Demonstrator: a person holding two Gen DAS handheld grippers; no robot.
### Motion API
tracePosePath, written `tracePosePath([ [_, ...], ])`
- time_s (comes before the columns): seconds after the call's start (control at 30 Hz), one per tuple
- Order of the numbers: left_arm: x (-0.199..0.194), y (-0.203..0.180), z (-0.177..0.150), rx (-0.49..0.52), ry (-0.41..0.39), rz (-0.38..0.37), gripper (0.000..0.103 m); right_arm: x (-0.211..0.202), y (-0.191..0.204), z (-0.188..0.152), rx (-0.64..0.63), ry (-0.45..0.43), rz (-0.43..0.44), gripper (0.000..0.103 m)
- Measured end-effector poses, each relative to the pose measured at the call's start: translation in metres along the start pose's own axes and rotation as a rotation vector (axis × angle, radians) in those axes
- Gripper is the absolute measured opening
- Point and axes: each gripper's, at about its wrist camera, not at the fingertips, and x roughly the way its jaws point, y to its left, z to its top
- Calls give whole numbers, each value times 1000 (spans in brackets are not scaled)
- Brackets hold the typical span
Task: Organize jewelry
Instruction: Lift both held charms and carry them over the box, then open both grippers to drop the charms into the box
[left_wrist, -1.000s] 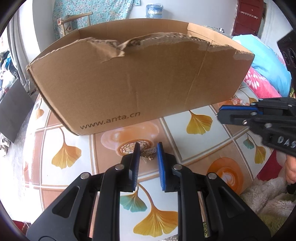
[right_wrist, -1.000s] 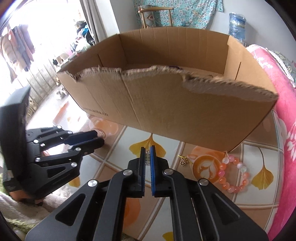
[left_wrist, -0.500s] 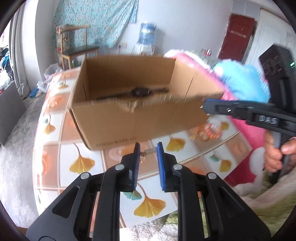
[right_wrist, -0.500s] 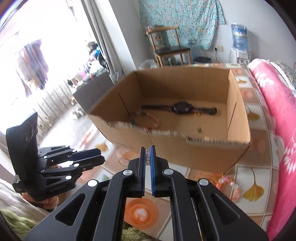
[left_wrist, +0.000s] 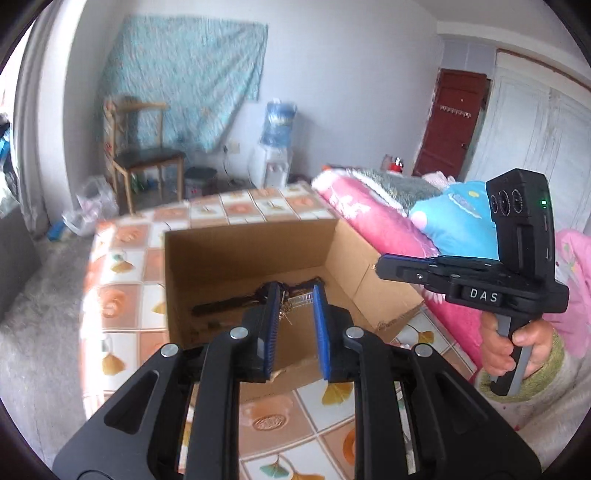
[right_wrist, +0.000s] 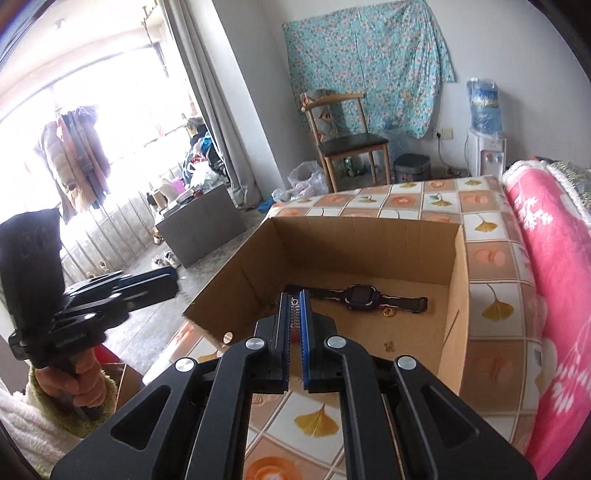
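Cardboard box (right_wrist: 454, 291), open-topped, sits on the tiled ginkgo-print worktop (right_wrist: 491, 310). On its floor lie a black watch (right_wrist: 360, 295), strap stretched flat, and just near of it a small gold ring (right_wrist: 388, 313); a tiny gold piece (right_wrist: 388, 345) lies nearer still, apart from both.

Left gripper (left_wrist: 295, 295) is over the box, jaws parted; a silvery chain (left_wrist: 295, 301) spans the gap, but whether either jaw is touching it is unclear. Right gripper (right_wrist: 294, 308) is also above the box's near left part, jaws clenched on a small metal clasp piece (right_wrist: 294, 310).

Pink blanket (right_wrist: 554, 295) bounds the worktop's right side. Far off: wooden chair (right_wrist: 343, 142), water dispenser (right_wrist: 484, 140), floral cloth (right_wrist: 369, 62) on the wall.
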Motion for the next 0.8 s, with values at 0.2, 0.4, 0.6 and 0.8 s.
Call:
tracePosePath([
  [0.2, 64, 8, -3, -39, 180, -53, 17, 45, -25, 2, 62, 159, 18, 5],
  [0.4, 114, 13, -17, -68, 312, -68, 18, 83, -43, -8, 116, 296, -13, 5],
  [0.6, 135, 24, -23, -156, 354, -116, 31, 91, -59, -9, 174, 314, -20, 6],
  [0.8, 125, 31, -18, -191, 315, -124, 45, 82, -64, -3, 180, 286, -38, 27],
])
